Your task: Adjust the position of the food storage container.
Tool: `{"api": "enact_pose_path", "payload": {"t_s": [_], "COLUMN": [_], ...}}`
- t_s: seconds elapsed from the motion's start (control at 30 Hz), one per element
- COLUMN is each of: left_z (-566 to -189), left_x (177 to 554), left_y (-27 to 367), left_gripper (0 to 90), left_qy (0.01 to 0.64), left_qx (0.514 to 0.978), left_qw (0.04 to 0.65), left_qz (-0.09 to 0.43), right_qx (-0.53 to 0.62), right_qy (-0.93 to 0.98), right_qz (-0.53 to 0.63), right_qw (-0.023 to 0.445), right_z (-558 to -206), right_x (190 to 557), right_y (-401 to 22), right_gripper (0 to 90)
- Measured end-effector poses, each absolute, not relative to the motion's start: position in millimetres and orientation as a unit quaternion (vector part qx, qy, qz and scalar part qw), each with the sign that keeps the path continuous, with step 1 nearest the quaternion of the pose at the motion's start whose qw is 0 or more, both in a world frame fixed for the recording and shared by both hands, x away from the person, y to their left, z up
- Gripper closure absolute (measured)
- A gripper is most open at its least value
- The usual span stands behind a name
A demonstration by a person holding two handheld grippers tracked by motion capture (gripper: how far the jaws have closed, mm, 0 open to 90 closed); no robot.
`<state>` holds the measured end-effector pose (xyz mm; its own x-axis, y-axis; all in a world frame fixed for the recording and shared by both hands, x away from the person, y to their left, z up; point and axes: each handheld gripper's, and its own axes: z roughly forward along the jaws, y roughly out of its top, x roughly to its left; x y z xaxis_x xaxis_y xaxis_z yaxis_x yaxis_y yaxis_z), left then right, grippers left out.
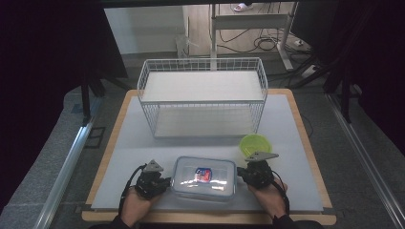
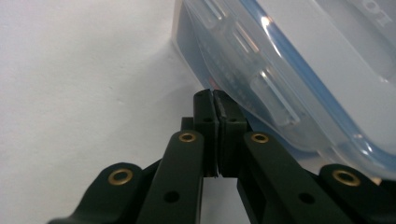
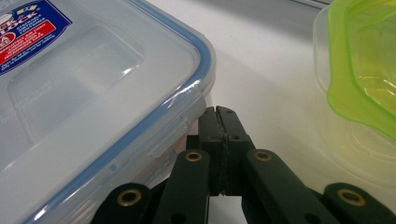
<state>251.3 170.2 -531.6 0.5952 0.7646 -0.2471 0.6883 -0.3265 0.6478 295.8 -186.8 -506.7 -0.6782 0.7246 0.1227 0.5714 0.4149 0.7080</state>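
**Both grippers pinched tight at the ends of the clear box**

Right up front, the left gripper (image 2: 215, 100) has its two black jaws pressed flat together, nothing between them, tips sitting at the foot of the clear rectangular plastic box with the blue-sealed lid (image 2: 299, 70), just under its side latch; whether they touch it is hard to call. Over in the right gripper view, same story: the right gripper (image 3: 218, 112) is pinched closed on nothing, tips tucked just beside the box's corner (image 3: 93, 93), under the lid's overhang.

From the high view, the left gripper (image 1: 162, 183) and the right gripper (image 1: 242, 175) flank the box (image 1: 204, 178), one at each short end, with the person's hands coming in from the bottom edge. The box lies flat near the front edge of the white table mat (image 1: 133, 143), red and blue label facing up.

Close company on the right: a small round container with a lime-green lid (image 1: 255, 144) stands just behind the right gripper, near the box's far right corner, and looms large in the right gripper view (image 3: 364, 74). Farther back, a white wire basket shelf with two levels (image 1: 203, 95) spans the middle of the mat. Between shelf and box there is an open strip of mat; the left side is roomy too.
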Motion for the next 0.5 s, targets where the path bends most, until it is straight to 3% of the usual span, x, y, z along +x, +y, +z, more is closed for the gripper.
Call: {"api": "enact_pose_path", "payload": {"t_s": [0.2, 0.33, 0.37, 0.5], "left_z": [-533.1, -532.5, -531.8, -530.8], "left_x": [246.5, 244.6, 244.0, 242.9], "left_y": [172.2, 171.5, 170.7, 168.7], "left_gripper": [85.2, 87.4, 88.5, 89.8], "left_qy": [0.443, 0.44, 0.439, 0.442], "left_qx": [0.814, 0.816, 0.817, 0.817], "left_qw": [0.373, 0.372, 0.37, 0.366], "left_qz": [0.047, 0.045, 0.046, 0.051], "right_qx": [0.392, 0.376, 0.367, 0.375], "right_qy": [0.837, 0.844, 0.852, 0.847], "right_qz": [0.368, 0.372, 0.357, 0.362], "right_qw": [0.099, 0.087, 0.107, 0.104], "right_z": [-501.6, -499.4, -499.1, -499.5], "right_x": [281.2, 268.0, 262.1, 266.2], "right_y": [-194.9, -192.8, -188.3, -188.3], "right_gripper": [89.2, 89.6, 89.9, 90.0]}}
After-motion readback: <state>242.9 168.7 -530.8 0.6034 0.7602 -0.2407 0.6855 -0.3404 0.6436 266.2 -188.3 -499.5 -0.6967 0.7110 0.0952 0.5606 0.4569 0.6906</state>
